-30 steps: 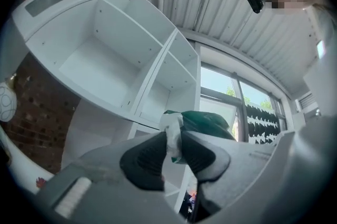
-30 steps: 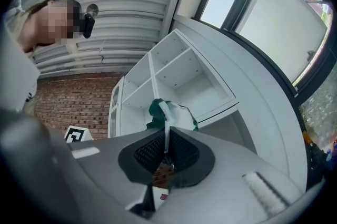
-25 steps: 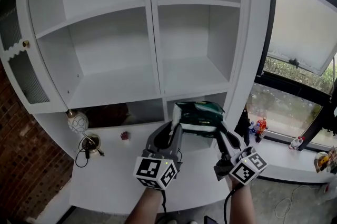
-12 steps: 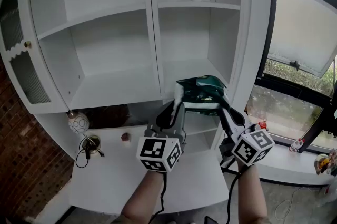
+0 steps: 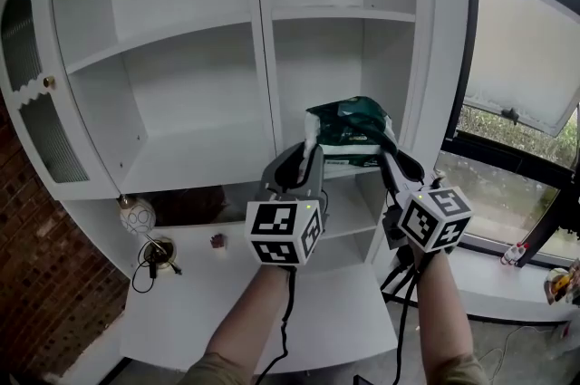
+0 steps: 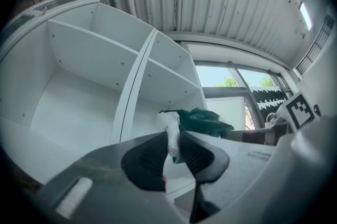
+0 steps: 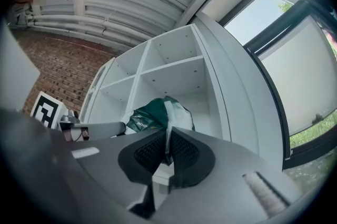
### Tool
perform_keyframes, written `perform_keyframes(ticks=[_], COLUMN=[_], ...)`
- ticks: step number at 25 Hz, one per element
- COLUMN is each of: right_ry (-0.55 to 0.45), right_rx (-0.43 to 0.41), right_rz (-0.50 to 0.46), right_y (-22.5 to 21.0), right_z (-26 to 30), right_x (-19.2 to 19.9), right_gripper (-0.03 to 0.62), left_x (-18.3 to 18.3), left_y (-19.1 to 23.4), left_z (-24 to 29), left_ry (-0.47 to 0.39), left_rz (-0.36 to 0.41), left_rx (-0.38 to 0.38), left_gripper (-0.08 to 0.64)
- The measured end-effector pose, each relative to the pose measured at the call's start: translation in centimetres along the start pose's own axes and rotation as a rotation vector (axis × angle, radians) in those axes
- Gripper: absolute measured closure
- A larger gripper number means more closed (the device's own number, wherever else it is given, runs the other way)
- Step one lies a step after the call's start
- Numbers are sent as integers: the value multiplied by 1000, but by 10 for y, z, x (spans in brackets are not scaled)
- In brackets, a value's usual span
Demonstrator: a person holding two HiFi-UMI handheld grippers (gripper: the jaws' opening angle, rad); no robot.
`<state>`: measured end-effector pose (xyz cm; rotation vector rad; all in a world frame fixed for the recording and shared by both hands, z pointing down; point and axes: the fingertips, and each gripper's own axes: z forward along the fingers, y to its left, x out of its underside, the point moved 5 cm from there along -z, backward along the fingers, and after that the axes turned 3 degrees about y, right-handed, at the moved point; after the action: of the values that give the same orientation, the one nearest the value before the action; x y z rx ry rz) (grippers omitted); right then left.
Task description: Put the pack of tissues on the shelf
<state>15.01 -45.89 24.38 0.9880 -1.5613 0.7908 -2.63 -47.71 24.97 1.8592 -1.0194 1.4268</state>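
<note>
Dark green soft plastic pack of tissues [image 5: 349, 125] held aloft before the white shelf unit [image 5: 263, 57].
The left hand-held gripper [image 6: 171, 144] pinches the pack's white left end flap, and the right hand-held gripper [image 7: 167, 146] is clamped on the right flap. The pack hangs clear of every board, facing the right-hand middle compartment. Best carry both ends level over that board's front edge and release only once the pack rests.

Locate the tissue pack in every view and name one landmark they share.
Head view: pack just right of centre, in front of the right-hand compartments.
Left gripper view: pack at centre, above and right of the jaws, its white end between them.
Right gripper view: pack left of centre, above the jaws, its edge between them.
Shared landmark: the shelf's upright divider.
</note>
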Motion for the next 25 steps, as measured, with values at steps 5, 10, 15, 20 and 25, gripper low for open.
perform_keyframes(ticks=[5, 10, 15, 20, 25], right_ry=[28, 43, 64, 100, 134], right_rx=[27, 44, 64, 81, 101], right_rz=[-40, -60, -59, -77, -99], right_y=[-11, -16, -23, -29, -34], right_z=[20, 35, 50, 61, 71], right_x=[-3, 1, 7, 10, 15], right_gripper=[588, 586, 586, 586, 586], left_x=[0, 7, 10, 13, 20], left_y=[5, 10, 15, 17, 20], left_z=[18, 28, 39, 49, 57], left_ry=[23, 49, 85, 116, 162], left_rz=[19, 16, 30, 60, 72], left_rx=[-30, -65, -97, -116, -128], left_gripper=[476, 476, 476, 476, 476])
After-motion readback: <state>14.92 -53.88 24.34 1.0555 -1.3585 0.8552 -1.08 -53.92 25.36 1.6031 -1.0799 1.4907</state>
